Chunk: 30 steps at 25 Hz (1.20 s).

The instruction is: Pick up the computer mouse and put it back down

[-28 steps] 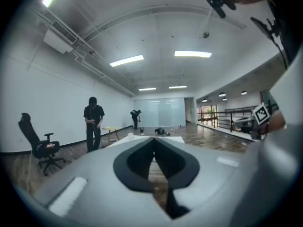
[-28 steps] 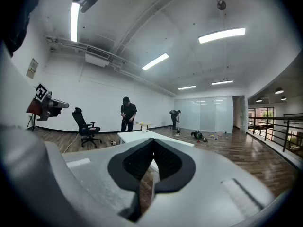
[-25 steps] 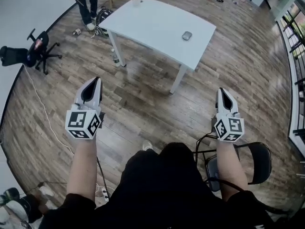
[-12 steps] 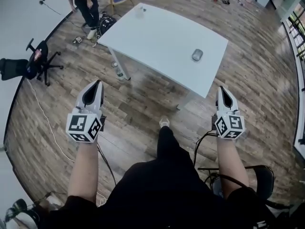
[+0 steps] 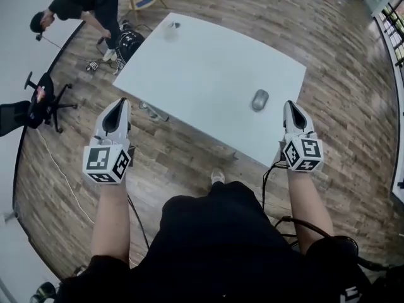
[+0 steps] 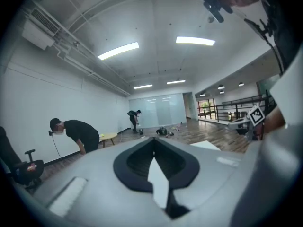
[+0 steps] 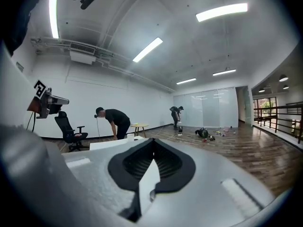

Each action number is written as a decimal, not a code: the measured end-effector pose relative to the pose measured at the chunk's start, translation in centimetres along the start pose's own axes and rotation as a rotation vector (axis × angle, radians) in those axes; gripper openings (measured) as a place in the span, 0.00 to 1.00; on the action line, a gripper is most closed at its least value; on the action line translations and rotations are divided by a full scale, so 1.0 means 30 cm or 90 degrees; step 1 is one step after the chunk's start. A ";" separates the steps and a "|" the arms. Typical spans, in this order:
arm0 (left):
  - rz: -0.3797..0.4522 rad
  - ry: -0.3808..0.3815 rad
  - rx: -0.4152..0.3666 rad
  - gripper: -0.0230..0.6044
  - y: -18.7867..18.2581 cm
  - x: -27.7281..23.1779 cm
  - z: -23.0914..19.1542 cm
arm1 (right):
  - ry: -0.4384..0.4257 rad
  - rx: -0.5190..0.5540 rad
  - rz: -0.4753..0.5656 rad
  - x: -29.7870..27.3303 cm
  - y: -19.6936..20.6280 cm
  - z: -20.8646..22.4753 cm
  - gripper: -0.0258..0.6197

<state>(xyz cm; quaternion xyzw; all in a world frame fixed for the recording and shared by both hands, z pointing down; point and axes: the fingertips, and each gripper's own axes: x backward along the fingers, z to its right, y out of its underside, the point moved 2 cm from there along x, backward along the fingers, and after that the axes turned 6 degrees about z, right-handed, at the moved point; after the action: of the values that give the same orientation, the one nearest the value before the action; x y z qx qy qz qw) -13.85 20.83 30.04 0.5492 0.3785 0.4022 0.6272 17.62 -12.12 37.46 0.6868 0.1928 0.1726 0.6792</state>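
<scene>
On table (image 5: pixel 208 62), mouse (image 5: pixel 260 99) just left of right gripper (image 5: pixel 291 108).

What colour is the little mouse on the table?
Grey. The small oval computer mouse shows best in the head view, lying on the white table.

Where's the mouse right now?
Head view: the computer mouse lies on the right side of the white table, near its front edge, just left of the right gripper.

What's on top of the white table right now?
On the table: a grey mouse near the right edge and a small pale cup at the far corner. The right gripper hides a bit of the near right edge.
</scene>
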 end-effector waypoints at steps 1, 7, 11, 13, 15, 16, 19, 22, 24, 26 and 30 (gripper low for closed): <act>0.006 0.000 0.000 0.04 -0.011 -0.037 -0.009 | -0.002 0.003 0.002 -0.040 -0.004 0.008 0.04; 0.025 0.026 -0.022 0.04 -0.044 -0.216 -0.079 | -0.003 0.014 0.005 -0.223 -0.024 0.019 0.04; 0.039 0.079 -0.027 0.04 -0.034 -0.379 -0.131 | 0.055 0.027 0.009 -0.271 -0.025 0.049 0.04; 0.040 0.116 -0.018 0.04 -0.017 -0.458 -0.150 | 0.107 0.018 -0.006 -0.272 0.008 0.068 0.04; 0.034 0.158 -0.007 0.04 0.003 -0.536 -0.178 | 0.157 -0.001 -0.020 -0.264 0.042 0.065 0.04; 0.031 0.181 0.002 0.04 0.012 -0.586 -0.197 | 0.183 -0.009 -0.024 -0.256 0.052 0.061 0.04; 0.028 0.246 0.022 0.04 0.037 -0.756 -0.249 | 0.264 -0.015 -0.027 -0.230 0.054 0.047 0.04; 0.031 0.304 0.024 0.04 0.051 -0.895 -0.254 | 0.337 -0.018 -0.026 -0.214 0.047 0.027 0.04; 0.025 0.352 0.025 0.04 0.064 -0.962 -0.223 | 0.380 -0.021 -0.029 -0.184 0.043 0.003 0.04; 0.015 0.393 0.027 0.04 0.083 -1.012 -0.188 | 0.417 -0.018 -0.032 -0.140 0.026 -0.023 0.04; 0.008 0.425 0.049 0.04 0.100 -1.074 -0.118 | 0.463 -0.002 -0.036 -0.076 -0.015 -0.040 0.04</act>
<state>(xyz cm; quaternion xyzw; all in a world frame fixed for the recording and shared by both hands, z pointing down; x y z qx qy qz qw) -29.93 -7.23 33.71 0.4127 0.5745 0.5491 0.4452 15.03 -12.21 37.09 0.5739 0.4408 0.3869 0.5716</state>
